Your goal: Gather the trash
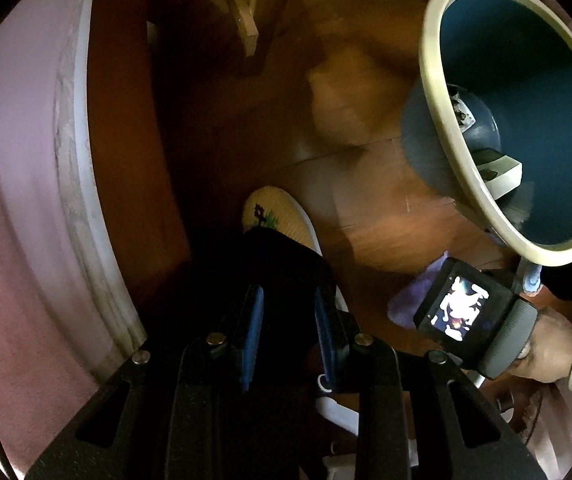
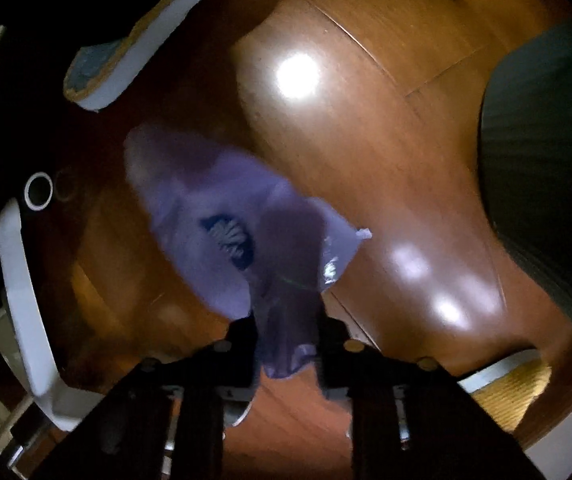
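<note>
A blue trash bin (image 1: 526,80) with a cream rim stands at the right of the left wrist view, with a few pieces of trash (image 1: 498,168) inside. My right gripper (image 2: 288,320) is shut on a crumpled purple wrapper (image 2: 222,224) and holds it above the wooden floor; the bin's dark side (image 2: 546,184) is at the right. In the left wrist view the right gripper's body (image 1: 470,316) shows just below the bin rim, with the purple wrapper (image 1: 410,300) beside it. My left gripper (image 1: 288,308) is open and empty, blue pads apart, over a slippered foot.
A cream slipper (image 1: 278,216) is on the wooden floor (image 1: 366,200) under my left gripper. A pink bed edge (image 1: 26,200) and its wooden frame fill the left. A wooden leg (image 1: 242,8) stands at the back. Another slipper (image 2: 134,40) and a white frame (image 2: 26,300) lie left in the right wrist view.
</note>
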